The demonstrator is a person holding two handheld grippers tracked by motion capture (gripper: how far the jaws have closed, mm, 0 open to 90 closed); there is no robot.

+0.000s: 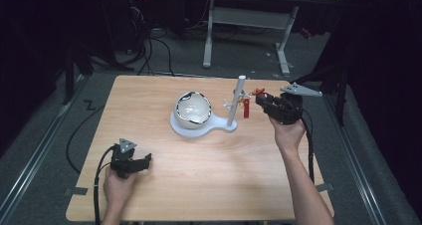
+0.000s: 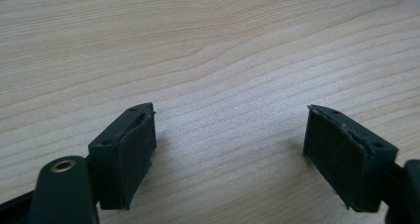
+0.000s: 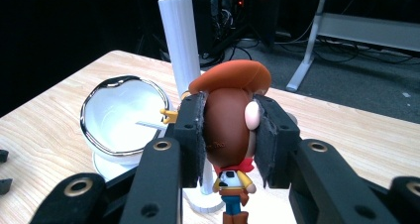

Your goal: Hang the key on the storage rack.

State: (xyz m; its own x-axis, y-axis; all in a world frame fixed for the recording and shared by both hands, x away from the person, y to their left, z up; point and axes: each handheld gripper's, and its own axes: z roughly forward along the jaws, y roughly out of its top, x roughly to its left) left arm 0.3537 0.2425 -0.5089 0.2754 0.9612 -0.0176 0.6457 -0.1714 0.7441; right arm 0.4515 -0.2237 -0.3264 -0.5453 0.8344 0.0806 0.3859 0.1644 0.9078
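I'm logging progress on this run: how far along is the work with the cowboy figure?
Done: the right gripper has clamped the small brown-hatted cowboy figure by its head. In hand: it hangs beside the white stand's post. Left: setting it down. The left gripper rests open.

Left tool (image 1: 144, 160): black body, topped by a grey three-cornered plate; a black cable is trailed from its rear. Its two black jaws are seen as blocky pieces faced with dark flat pads (image 2: 133, 162), worn at the edges; small screw holes and one brass-ringed eyelet are noted. Right tool (image 1: 260, 100): black, a larger grey three-cornered plate is carried; black cable, brass-ringed holes. Forearms are bare; no sleeves are seen.
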